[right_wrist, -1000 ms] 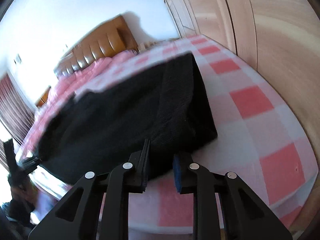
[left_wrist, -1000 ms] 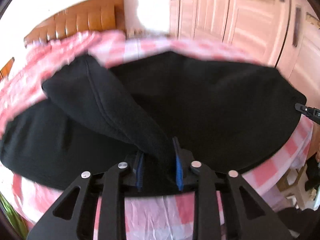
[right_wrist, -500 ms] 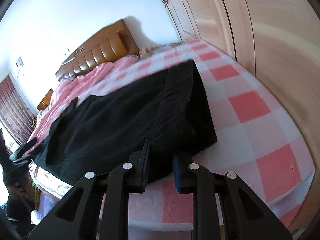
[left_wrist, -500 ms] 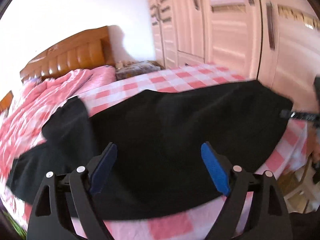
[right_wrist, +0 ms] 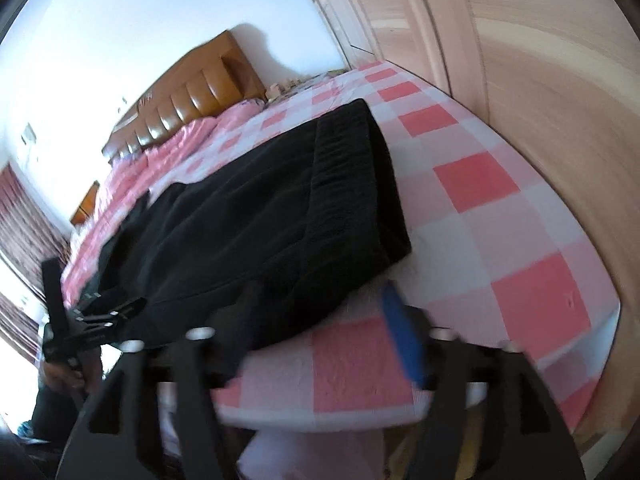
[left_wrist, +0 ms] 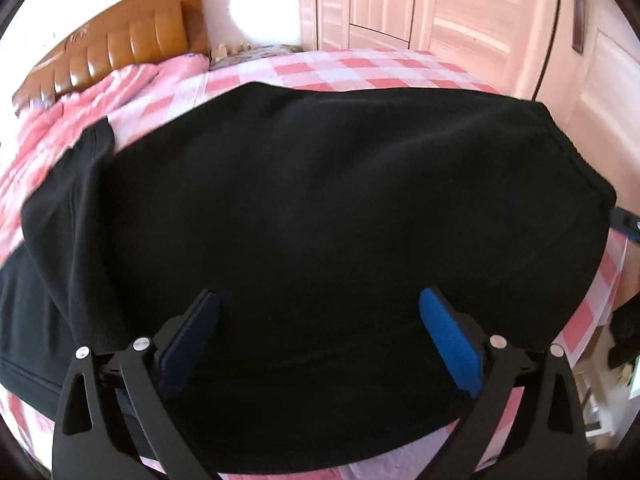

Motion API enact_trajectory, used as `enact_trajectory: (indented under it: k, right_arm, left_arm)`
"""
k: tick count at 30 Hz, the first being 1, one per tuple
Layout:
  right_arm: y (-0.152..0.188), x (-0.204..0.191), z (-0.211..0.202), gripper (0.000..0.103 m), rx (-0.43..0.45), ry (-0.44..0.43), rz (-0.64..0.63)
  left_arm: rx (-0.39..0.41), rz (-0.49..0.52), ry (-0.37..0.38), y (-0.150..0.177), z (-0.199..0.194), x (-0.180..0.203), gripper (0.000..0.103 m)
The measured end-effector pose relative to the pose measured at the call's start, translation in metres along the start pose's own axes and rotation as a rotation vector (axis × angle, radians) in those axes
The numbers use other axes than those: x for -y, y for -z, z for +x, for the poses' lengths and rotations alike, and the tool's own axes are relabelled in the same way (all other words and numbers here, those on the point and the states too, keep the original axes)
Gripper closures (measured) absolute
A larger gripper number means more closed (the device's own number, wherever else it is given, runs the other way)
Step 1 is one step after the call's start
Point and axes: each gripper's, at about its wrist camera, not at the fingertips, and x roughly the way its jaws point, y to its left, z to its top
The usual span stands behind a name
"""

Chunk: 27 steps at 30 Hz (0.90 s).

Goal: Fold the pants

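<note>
Black pants lie folded lengthwise on the pink-and-white checked bed sheet. In the left wrist view they fill the middle, and a leg end sticks out at the left. My left gripper hovers over their near edge, jaws wide and still opening, gripping nothing. In the right wrist view the pants show their waistband at the right end. My right gripper is opening; the near waistband corner lies between its blurred fingers, and the pads stand off the cloth.
A brown padded headboard and a pink quilt are at the bed's far end. Pale wardrobe doors stand close along the right. In the right wrist view a hand holds the left gripper at the bed's near edge.
The left gripper let go of the pant leg it pinched and opened wide; the leg now lies flat on the pants. The right gripper went from shut on the waistband corner to open.
</note>
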Motion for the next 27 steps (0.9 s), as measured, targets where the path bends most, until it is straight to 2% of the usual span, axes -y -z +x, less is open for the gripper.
enact_trajectory:
  k: [4, 7, 12, 14, 15, 19, 22, 27]
  right_arm:
    - [-0.004, 0.011, 0.004, 0.034, -0.016, -0.011, 0.048]
    - [-0.01, 0.018, 0.02, 0.032, -0.049, -0.061, 0.096]
    - [-0.022, 0.003, 0.038, 0.03, -0.073, -0.057, 0.046]
    - [-0.022, -0.005, 0.041, 0.038, -0.077, -0.016, -0.002]
    - [-0.021, -0.008, 0.042, 0.046, -0.074, 0.006, -0.017]
    - [-0.014, -0.006, 0.033, 0.065, -0.016, -0.015, -0.01]
    - [-0.015, -0.017, 0.022, 0.072, 0.048, 0.0, -0.038]
    - [-0.015, -0.024, 0.008, 0.075, 0.108, 0.057, -0.059]
  left_arm:
    - [0.012, 0.007, -0.023, 0.001, 0.0, 0.005, 0.001]
    - [0.01, 0.008, -0.023, 0.0, 0.0, 0.004, 0.001]
    - [0.018, 0.003, -0.026, -0.001, 0.001, 0.004, 0.001]
    - [0.021, -0.002, -0.028, -0.001, 0.003, 0.003, 0.001]
    - [0.023, -0.005, -0.029, -0.002, 0.004, 0.003, 0.001]
    - [0.031, -0.01, -0.032, -0.001, 0.004, 0.003, 0.001]
    - [0.033, -0.014, -0.033, -0.001, 0.004, 0.004, 0.001]
    - [0.035, -0.022, -0.036, -0.001, 0.004, 0.006, 0.001]
